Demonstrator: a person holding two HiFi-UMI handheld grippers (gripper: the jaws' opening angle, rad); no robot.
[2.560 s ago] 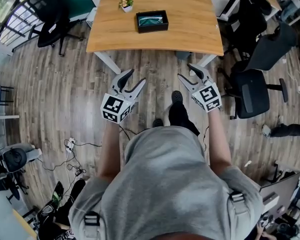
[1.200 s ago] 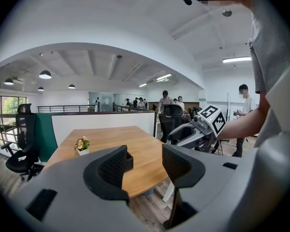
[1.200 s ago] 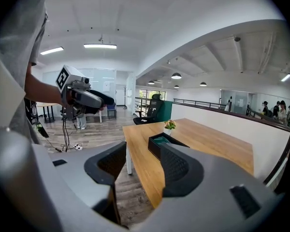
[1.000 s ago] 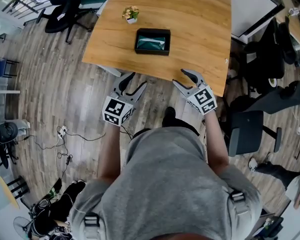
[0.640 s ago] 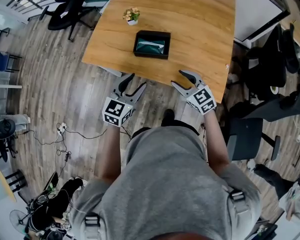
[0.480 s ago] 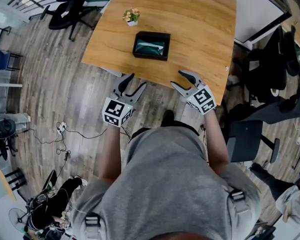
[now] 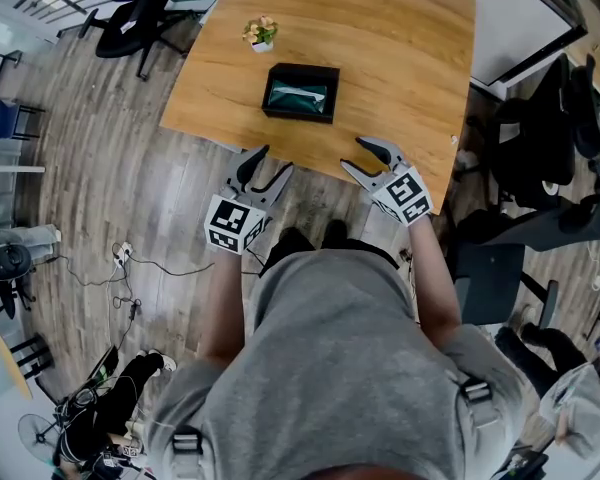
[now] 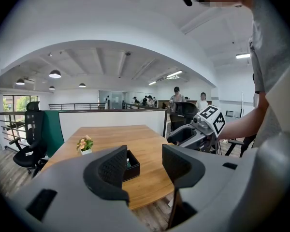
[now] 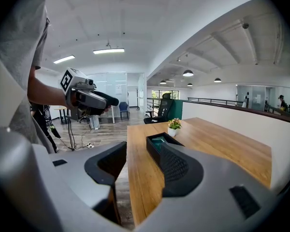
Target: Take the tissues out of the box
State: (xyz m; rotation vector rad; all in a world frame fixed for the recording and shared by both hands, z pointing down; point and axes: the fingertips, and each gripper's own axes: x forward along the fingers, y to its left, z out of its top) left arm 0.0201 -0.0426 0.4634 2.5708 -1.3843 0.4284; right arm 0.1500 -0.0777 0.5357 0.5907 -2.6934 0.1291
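Left gripper (image 7: 271,159): jaws apart, nothing held, just short of near table (image 7: 410,58) edge | Right gripper (image 7: 357,153): jaws apart, nothing held, at near edge | Box (image 7: 300,92): black, farther on table, apart from both grippers, tissues (image 7: 301,96) inside | Potted plant (image 7: 261,33): far-left of box

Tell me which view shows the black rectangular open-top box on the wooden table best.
Head view: it looks down into the black rectangular open-top box, with the whole rim and teal contents visible. Right gripper view shows it side-on, partly behind a jaw. Left gripper view shows only one end beside a jaw.
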